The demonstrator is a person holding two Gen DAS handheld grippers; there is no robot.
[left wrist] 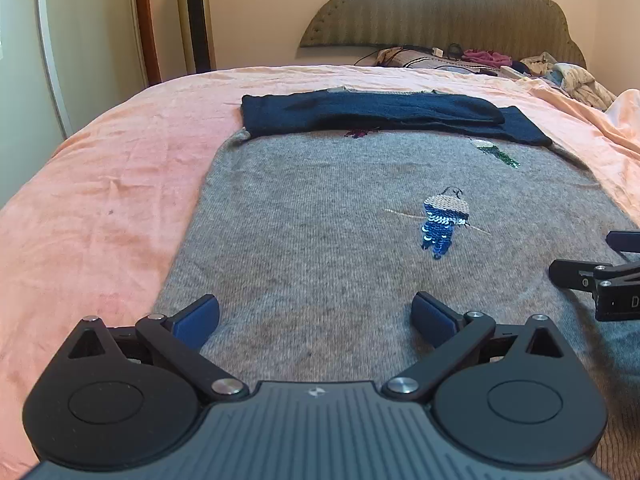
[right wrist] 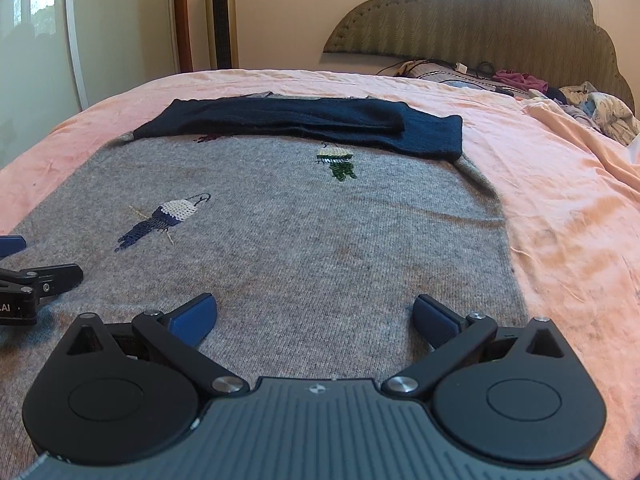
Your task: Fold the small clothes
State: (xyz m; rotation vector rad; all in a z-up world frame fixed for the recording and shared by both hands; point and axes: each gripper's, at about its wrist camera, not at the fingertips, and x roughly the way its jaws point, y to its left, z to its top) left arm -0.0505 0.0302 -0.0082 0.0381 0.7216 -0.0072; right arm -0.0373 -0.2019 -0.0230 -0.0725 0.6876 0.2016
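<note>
One grey sweater [left wrist: 340, 240] [right wrist: 288, 240], lying flat on the pink bedsheet [left wrist: 100, 208] [right wrist: 568, 208]. Two navy sleeves [left wrist: 380, 114] [right wrist: 312, 120] folded across its far end, stacked crosswise, one lying over the other. Sweater's long axis runs from the grippers toward the headboard [left wrist: 440, 12] [right wrist: 480, 20]; neck end faces the headboard, hem end is nearest the cameras. Sequin birds on the sweater front: blue one [left wrist: 442, 220] [right wrist: 160, 220] mid-body, green one [left wrist: 498, 152] [right wrist: 338, 162] nearer the sleeves, a third reddish one mostly hidden under the sleeve edge.

Two grippers. Left gripper [left wrist: 316, 314] [right wrist: 24, 264] over the hem end of the sweater, jaws spread wide, nothing between them. Right gripper [right wrist: 316, 314] [left wrist: 592, 264] just beside it, also over the hem end, jaws wide, holding nothing.

One pile of loose clothes [left wrist: 560, 76] [right wrist: 592, 108] sits by the headboard, well apart from the sweater. One tower fan [left wrist: 196, 16] [right wrist: 222, 16] stands beyond the sweater's far left corner.
</note>
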